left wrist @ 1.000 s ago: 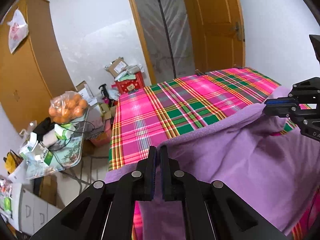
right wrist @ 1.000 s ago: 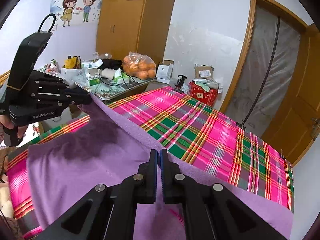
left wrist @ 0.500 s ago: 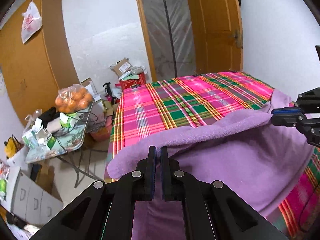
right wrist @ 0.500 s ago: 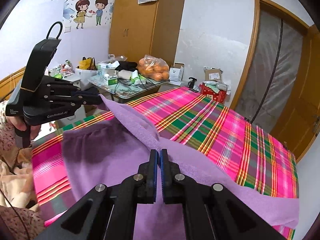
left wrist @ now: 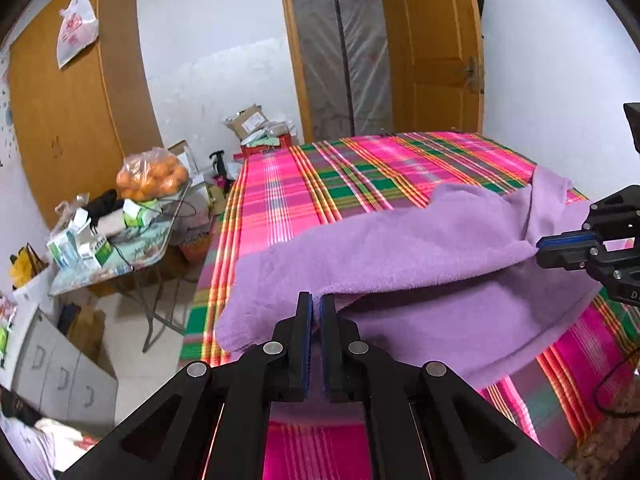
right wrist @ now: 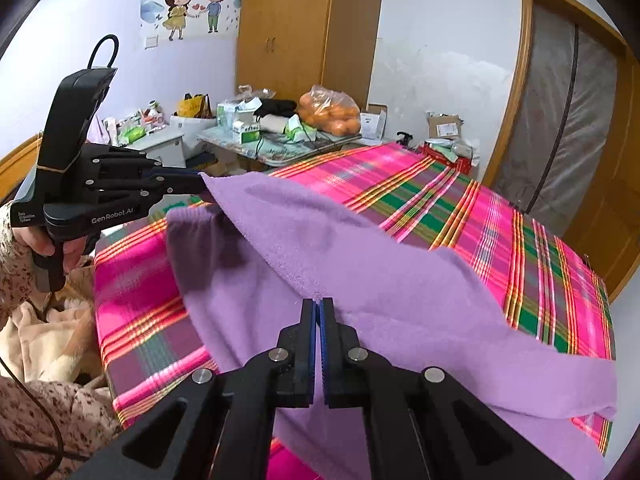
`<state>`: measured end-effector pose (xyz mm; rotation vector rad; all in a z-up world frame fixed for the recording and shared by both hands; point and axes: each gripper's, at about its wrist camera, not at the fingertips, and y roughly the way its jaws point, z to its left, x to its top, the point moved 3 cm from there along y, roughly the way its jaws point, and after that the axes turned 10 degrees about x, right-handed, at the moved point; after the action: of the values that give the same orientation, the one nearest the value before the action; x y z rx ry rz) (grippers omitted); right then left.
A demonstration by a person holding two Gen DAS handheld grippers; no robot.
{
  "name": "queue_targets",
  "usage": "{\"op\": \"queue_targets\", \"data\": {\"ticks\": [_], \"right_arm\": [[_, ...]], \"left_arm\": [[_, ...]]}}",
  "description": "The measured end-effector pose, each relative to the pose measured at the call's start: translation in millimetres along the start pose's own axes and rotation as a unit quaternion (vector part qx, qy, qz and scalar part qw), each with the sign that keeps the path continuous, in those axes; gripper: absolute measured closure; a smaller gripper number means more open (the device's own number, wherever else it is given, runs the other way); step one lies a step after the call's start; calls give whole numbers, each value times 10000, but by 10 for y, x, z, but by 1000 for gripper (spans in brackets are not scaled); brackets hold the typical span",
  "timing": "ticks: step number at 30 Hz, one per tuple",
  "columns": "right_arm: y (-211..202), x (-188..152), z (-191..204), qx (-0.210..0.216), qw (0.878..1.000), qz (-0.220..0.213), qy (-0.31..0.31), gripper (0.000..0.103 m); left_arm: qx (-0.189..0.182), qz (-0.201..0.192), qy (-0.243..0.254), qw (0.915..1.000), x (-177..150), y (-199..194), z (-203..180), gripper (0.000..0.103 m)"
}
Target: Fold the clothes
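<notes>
A purple fleece garment lies across the near part of a bed with a pink and green plaid sheet. My left gripper is shut on one end of the garment's lifted edge. Off to the right, my right gripper pinches the other end. In the right wrist view my right gripper is shut on the purple garment, and my left gripper grips the far corner at the left. The lifted layer drapes over a lower layer of the same garment.
A folding table left of the bed carries a bag of oranges and small boxes. Grey drawers stand below it, a wooden wardrobe behind. A person's hand holds the left gripper. A wooden door is beyond the bed.
Both grippers have drawn back toward the near edge of the bed and a little lower, still shut on the garment's edge. The lifted layer now drapes over the lower one, and more plaid sheet shows beyond.
</notes>
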<state>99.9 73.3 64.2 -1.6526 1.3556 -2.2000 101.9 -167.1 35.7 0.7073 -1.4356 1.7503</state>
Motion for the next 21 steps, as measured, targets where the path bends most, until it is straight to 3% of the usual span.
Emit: {"op": "queue_targets", "data": {"ticks": [14, 18, 21], "right_arm": [[114, -251, 153, 374, 9986, 352, 84, 103], [100, -221, 41, 272, 9991, 303, 114, 102], [142, -212, -86, 145, 9990, 357, 209, 95]], "left_arm": [[-313, 536, -416, 9972, -377, 72, 27, 99], [-491, 857, -628, 9931, -492, 149, 85, 97], [-649, 1109, -1029, 9864, -541, 200, 177, 95]]}}
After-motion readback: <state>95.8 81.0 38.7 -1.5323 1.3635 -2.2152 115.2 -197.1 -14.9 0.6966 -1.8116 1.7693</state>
